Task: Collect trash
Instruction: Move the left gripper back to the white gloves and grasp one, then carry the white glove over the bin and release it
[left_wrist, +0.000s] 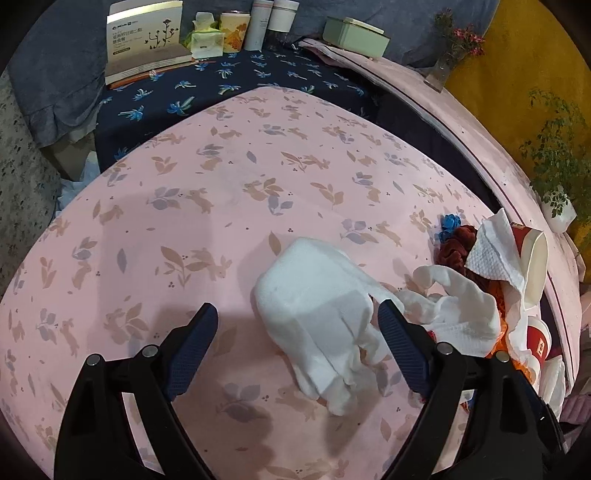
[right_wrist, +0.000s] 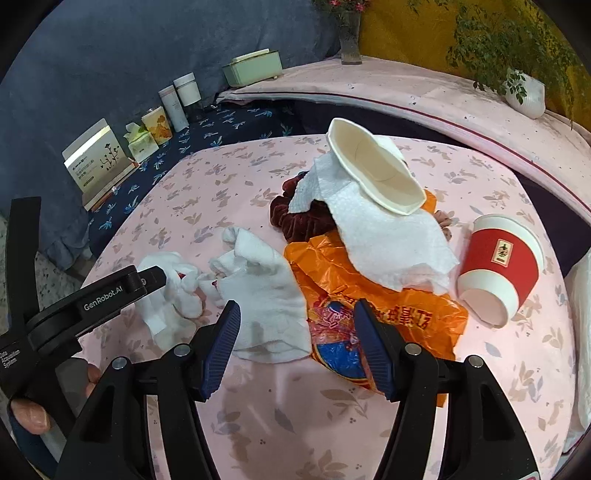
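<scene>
Both grippers tilted steeply down over the pink rabbit-print cloth (left_wrist: 177, 206). Left gripper (left_wrist: 297, 325): jaws wide apart, nothing pinched; folded white tissue (left_wrist: 314, 295) lies on the cloth between the fingers, nearer the right-side finger, whether touching it cannot be told. In the right wrist view the left gripper's body reaches in from the left, a person's hand (right_wrist: 27, 410) on its handle; printed on it "GenRobot.AI" and "Data Acquisition System".

Right gripper (right_wrist: 297, 345): jaws apart, empty, hovering over the seam between a white towel-like wad (right_wrist: 266, 295) and an orange plastic bag (right_wrist: 369, 295). Bag has red characters and a blue patch, not readable.

Trash pile sits mid-cloth: paper towel (right_wrist: 384, 236) on top of the bag, crushed white paper cup (right_wrist: 373, 173) on top of the towel, dark red scrunchie (right_wrist: 295, 218) behind. Red paper cup (right_wrist: 498, 266) on its side just right of the pile, small label, illegible.

Far edge: book (left_wrist: 144, 37) with flower drawing, Chinese title too small to read.
</scene>
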